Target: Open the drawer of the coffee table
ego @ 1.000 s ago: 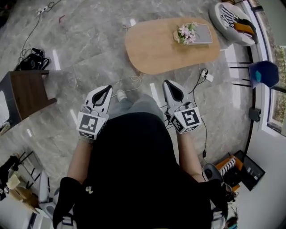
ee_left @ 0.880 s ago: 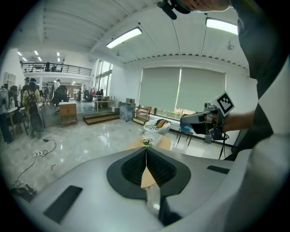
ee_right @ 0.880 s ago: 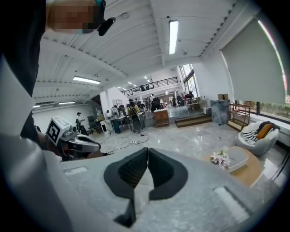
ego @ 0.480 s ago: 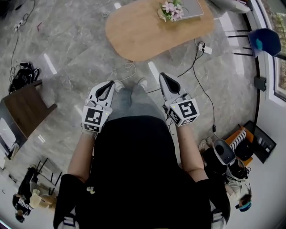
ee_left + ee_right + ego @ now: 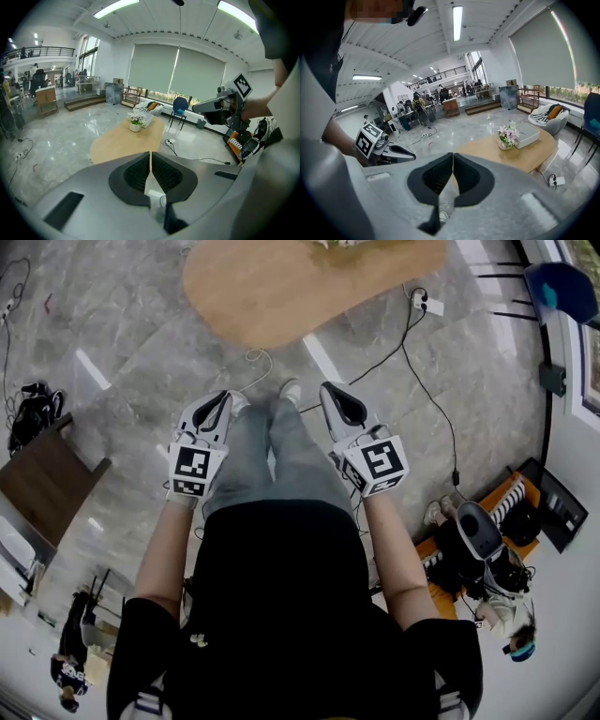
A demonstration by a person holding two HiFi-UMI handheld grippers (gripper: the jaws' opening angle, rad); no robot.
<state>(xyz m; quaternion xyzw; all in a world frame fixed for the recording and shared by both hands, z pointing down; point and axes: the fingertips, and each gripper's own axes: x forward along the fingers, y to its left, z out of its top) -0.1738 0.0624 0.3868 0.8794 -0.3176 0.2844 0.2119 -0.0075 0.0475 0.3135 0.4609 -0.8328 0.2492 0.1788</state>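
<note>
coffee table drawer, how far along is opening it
Done: nothing visible; no drawer shows on the coffee table. In hand: nothing; the left tool and right tool are both shut and empty, held beside the person's legs, short of the table. Left: reach the table, find the drawer, grip it and pull it open.

Head view steeply down, gripper views forward, all sharing coffee table (image 5: 281,287)

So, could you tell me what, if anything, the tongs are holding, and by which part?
Nothing is held: the left tongs and the right tongs are both shut and empty, short of the coffee table.
</note>
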